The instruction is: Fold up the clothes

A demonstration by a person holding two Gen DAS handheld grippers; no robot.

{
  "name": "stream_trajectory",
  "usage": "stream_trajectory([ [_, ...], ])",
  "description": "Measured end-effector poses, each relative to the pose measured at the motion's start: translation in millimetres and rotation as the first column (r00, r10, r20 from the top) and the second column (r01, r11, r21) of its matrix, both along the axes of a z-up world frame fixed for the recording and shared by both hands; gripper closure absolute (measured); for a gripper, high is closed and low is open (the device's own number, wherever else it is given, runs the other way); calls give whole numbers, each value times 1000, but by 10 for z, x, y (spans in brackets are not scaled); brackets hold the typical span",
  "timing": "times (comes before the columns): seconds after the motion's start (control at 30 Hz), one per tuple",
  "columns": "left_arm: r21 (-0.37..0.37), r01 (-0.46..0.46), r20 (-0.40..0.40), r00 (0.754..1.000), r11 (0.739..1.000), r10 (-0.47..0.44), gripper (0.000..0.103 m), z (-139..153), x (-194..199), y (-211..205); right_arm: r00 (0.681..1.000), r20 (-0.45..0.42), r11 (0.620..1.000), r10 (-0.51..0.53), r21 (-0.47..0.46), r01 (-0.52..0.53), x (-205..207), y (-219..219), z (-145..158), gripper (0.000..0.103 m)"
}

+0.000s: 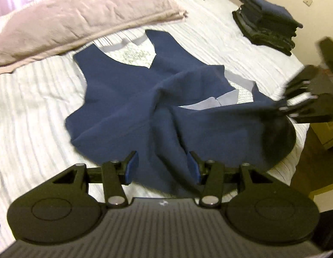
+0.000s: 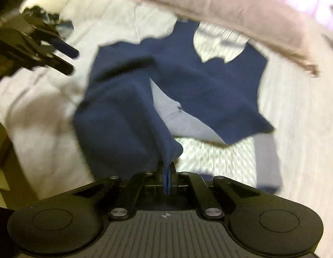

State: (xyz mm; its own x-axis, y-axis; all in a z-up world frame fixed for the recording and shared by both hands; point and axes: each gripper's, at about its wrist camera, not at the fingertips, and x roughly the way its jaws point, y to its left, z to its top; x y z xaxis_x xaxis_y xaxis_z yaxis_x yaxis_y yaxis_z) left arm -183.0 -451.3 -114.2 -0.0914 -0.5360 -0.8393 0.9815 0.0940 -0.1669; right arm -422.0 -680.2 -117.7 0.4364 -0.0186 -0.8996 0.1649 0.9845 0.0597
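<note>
A navy sleeveless top (image 1: 127, 99) lies on the white striped bedspread (image 1: 33, 111), neck opening toward the far side, its pale grey lining showing where one side is turned over. My left gripper (image 1: 162, 165) hovers open over the near hem, a raised fold of navy cloth between its blue pads without being pinched. In the right wrist view my right gripper (image 2: 168, 172) is shut on a bunched edge of the top (image 2: 209, 81), lifting it off the bed. That same gripper (image 1: 282, 105) appears blurred at the left view's right edge. The open left gripper (image 2: 70, 61) shows at upper left.
A pinkish-beige quilt (image 1: 80, 21) lies along the far side of the bed. A stack of folded dark clothes (image 1: 269, 25) sits at the far right corner. The bed's edge and a wooden floor (image 1: 306, 167) are to the right.
</note>
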Motion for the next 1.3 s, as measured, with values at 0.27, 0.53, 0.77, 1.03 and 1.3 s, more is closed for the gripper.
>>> stream_trajectory([
  [0.27, -75, 97, 23, 995, 992, -95, 58, 356, -155, 268, 977, -138, 981, -160, -132, 141, -1224, 1011, 218, 103],
  [0.53, -75, 267, 68, 962, 961, -263, 48, 483, -641, -346, 900, -176, 917, -398, -111, 384, -1766, 1189, -127, 103],
  [0.77, 23, 378, 54, 924, 925, -379, 47, -160, -1182, -1351, 874, -101, 879, -476, -24, 476, -1687, 835, -266, 103],
  [1.03, 207, 485, 79, 858, 850, -508, 102, -642, -1469, -1794, 815, -81, 812, -574, 77, 579, -1869, 245, -404, 90],
  [1.3, 88, 314, 201, 924, 945, -325, 102, 546, -816, -679, 738, 84, 737, -669, 199, 646, -1555, 29, -272, 27],
])
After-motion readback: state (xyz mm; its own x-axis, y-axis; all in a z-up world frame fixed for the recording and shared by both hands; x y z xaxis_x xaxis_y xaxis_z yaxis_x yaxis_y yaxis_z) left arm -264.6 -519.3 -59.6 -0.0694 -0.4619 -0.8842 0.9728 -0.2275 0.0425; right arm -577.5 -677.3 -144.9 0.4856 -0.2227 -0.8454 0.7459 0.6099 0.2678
